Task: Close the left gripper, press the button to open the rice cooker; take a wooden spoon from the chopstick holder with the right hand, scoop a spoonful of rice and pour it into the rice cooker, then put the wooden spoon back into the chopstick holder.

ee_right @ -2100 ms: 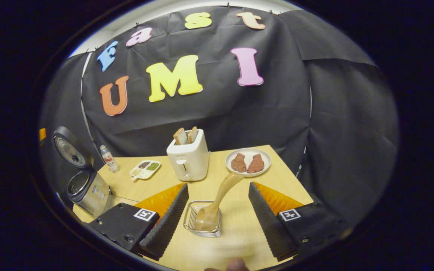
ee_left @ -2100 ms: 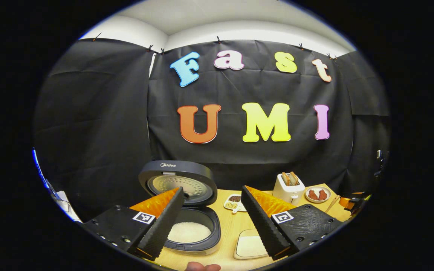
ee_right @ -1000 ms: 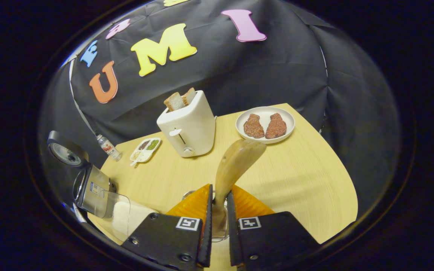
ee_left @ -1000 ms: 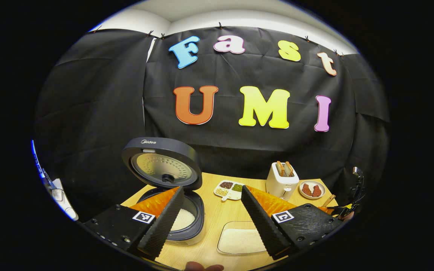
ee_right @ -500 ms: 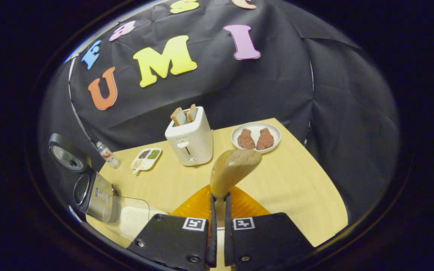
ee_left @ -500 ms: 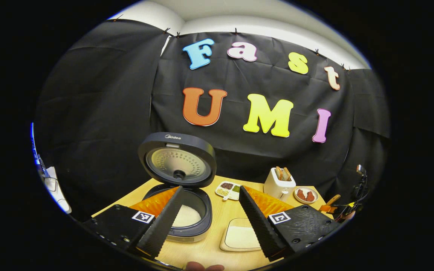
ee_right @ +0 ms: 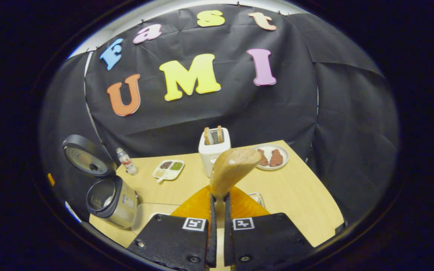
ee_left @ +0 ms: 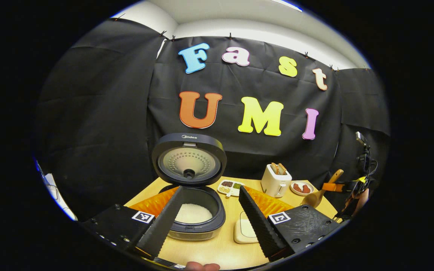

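Right tongs point(ee_right: 217, 210) clamped on wooden spoon point(ee_right: 232, 169) handle, bowl up at frame centre, above desk point(ee_right: 300, 195). Left tongs point(ee_left: 209, 218) apart, holding nothing, low centre. Rice cooker point(ee_left: 192, 195) open, lower centre of left gripper view; rice tray point(ee_left: 244, 230) beside it. Risk: narrow grip on handle, so spoon may pivot during scoop and spill rice short of cooker.

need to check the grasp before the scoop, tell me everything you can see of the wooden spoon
The wooden spoon is pale, smooth, light-brown wood with a broad rounded bowl. In the right gripper view its handle is clamped between the fingers of the right gripper, with the bowl rising above the fingertips and tilted to the right, empty. In the left gripper view it hangs above the table's right edge, bowl lower, handle slanting up. It is touching nothing else.
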A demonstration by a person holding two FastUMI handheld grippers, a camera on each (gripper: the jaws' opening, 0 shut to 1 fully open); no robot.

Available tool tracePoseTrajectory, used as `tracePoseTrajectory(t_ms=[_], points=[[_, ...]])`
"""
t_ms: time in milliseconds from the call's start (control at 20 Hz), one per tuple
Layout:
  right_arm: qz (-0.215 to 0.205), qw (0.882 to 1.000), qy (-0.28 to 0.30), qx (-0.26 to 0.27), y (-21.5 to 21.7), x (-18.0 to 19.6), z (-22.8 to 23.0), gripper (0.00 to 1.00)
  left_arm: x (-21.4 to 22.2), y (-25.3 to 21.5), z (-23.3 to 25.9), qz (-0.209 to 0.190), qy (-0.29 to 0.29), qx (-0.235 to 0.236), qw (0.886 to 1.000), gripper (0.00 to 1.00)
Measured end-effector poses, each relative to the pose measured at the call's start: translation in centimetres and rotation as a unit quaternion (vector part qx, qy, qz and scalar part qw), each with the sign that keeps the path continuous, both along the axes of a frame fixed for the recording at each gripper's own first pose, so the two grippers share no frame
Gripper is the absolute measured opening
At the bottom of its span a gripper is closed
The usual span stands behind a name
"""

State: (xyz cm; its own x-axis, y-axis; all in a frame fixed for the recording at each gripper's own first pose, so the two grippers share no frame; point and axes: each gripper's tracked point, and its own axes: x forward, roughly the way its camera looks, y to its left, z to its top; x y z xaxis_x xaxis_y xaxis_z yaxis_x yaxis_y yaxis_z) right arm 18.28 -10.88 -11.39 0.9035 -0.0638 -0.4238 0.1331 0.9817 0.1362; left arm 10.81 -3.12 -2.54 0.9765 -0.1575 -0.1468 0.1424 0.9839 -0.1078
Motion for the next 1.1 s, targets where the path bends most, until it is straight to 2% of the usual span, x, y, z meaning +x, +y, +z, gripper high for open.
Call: tracePoseTrajectory(t_ms=[150,350,600,750,950,1100], points=[[0.026,1.0,-0.003,-0.004,5.0,0.2,-0.6,0.12,-1.6,2.5,-0.5,0.002,-0.004,0.003,1.0,0.95],[0.039,0.998,0.031,-0.026,8.8,0.7,-5.4,0.13,-4.4,6.0,-1.5,0.02,0.008,-0.003,1.0,0.95],[0.021,0.992,0.066,-0.103,9.5,0.8,-10.0,0.13,-6.6,9.7,-2.6,0.053,0.021,-0.011,0.998,0.95],[0.023,0.984,0.082,-0.156,9.4,0.5,-12.4,0.12,-7.2,11.1,-3.0,0.07,0.029,-0.021,0.997,0.95],[0.042,0.983,0.089,-0.154,11.5,0.1,-13.9,0.13,-7.9,12.1,-2.8,0.082,0.033,-0.028,0.996,0.95],[0.08,0.987,0.11,-0.091,15.3,-0.3,-15.3,0.13,-8.3,12.2,-2.9,0.084,0.039,-0.03,0.995,0.95]])
